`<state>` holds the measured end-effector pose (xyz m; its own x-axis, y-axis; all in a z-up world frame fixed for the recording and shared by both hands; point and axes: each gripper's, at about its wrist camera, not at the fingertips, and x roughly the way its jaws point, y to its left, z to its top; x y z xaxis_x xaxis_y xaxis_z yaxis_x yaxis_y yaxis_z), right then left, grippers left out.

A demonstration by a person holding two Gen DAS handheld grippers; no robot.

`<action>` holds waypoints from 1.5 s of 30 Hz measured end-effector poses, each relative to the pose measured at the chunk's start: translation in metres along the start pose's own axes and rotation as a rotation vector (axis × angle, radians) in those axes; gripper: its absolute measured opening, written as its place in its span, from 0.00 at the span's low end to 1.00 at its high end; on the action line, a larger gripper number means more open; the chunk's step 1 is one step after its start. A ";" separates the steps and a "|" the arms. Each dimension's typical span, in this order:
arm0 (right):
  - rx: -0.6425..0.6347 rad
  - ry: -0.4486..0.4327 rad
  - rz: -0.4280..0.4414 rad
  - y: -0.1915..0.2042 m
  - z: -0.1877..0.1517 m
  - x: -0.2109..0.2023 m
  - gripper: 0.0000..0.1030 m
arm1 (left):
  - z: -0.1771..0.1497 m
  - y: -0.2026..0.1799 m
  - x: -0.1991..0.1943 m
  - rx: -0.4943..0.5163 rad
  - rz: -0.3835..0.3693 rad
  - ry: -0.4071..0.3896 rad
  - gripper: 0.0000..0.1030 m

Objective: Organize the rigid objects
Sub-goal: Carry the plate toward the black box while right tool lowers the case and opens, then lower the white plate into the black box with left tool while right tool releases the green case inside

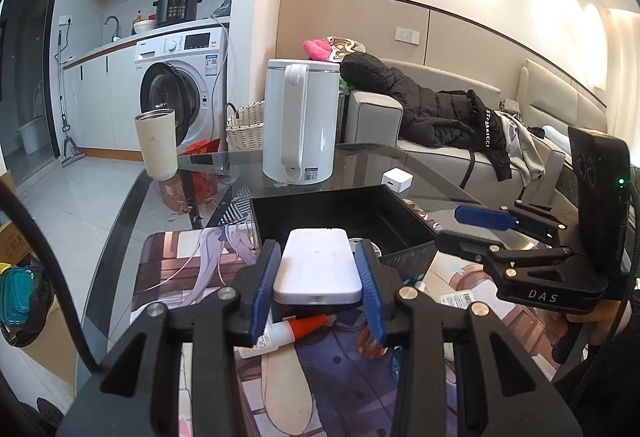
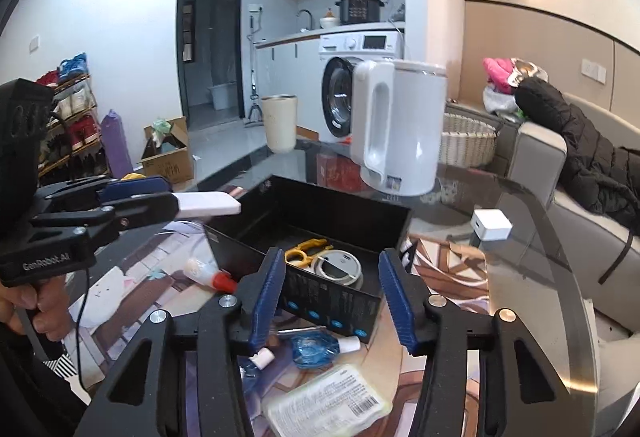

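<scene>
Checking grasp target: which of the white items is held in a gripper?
The flat white power bank, clamped in the left gripper; the kettle and small cube stand on the table.

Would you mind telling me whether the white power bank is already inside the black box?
Not yet. The left gripper grips the white power bank above the mat, short of the black box, which holds only scissors and a round lid.
</scene>
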<state>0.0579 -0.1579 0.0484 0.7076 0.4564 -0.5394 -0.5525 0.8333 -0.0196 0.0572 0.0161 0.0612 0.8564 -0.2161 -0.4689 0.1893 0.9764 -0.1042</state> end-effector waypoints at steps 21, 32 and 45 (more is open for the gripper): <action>-0.136 0.370 0.123 -0.009 -0.069 0.027 0.95 | 0.001 -0.011 0.010 0.002 -0.007 0.004 0.36; -0.129 0.417 0.142 -0.010 -0.079 0.038 0.90 | 0.001 -0.011 0.009 0.006 -0.008 0.002 0.36; -0.114 0.211 0.177 -0.001 -0.040 0.004 0.90 | 0.003 -0.012 0.009 0.006 -0.004 -0.001 0.36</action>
<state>0.0434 -0.1691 0.0122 0.4950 0.5065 -0.7059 -0.7137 0.7005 0.0021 0.0643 0.0027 0.0610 0.8564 -0.2197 -0.4673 0.1953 0.9755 -0.1008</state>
